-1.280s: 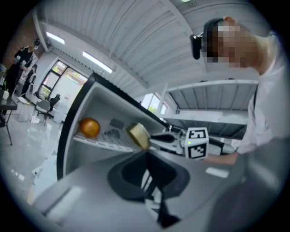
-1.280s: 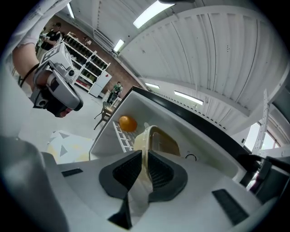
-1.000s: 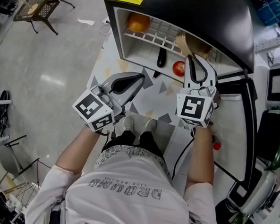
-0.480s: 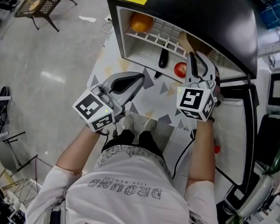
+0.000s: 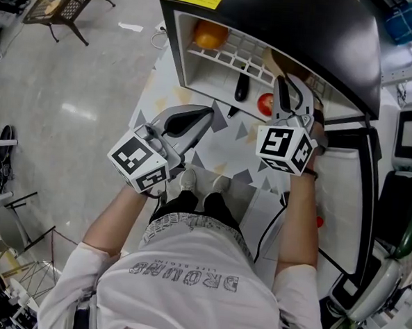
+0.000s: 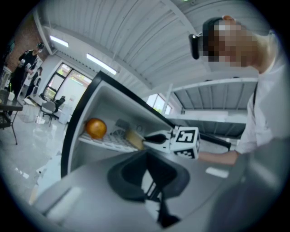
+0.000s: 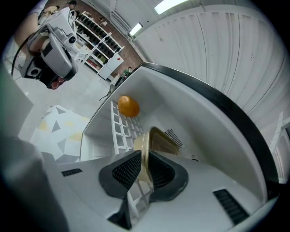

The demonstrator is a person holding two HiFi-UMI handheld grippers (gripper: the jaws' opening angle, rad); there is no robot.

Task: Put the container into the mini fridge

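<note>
Nearest the person, the left gripper (image 5: 208, 114) hangs over the patterned mat (image 5: 224, 154) in front of the mini fridge (image 5: 318, 35), its jaws together at the tips and empty, taking no part in the work. Further in, the right gripper (image 5: 292, 85) reaches through the open doorway to the wire shelf (image 5: 223, 51). Its jaws have just been opening, with the rim of the tan container (image 7: 156, 141) between them; the pads look to lie against that rim on both sides, so the grip seems loosened rather than let go. The container sits at the shelf's right part, apparently resting on the wires, with an orange fruit (image 5: 208, 34) in the far left corner. The placing looks nearly done: what is left, I judge, is to release fully, draw the gripper out and perhaps shut the door (image 5: 340, 182)
</note>
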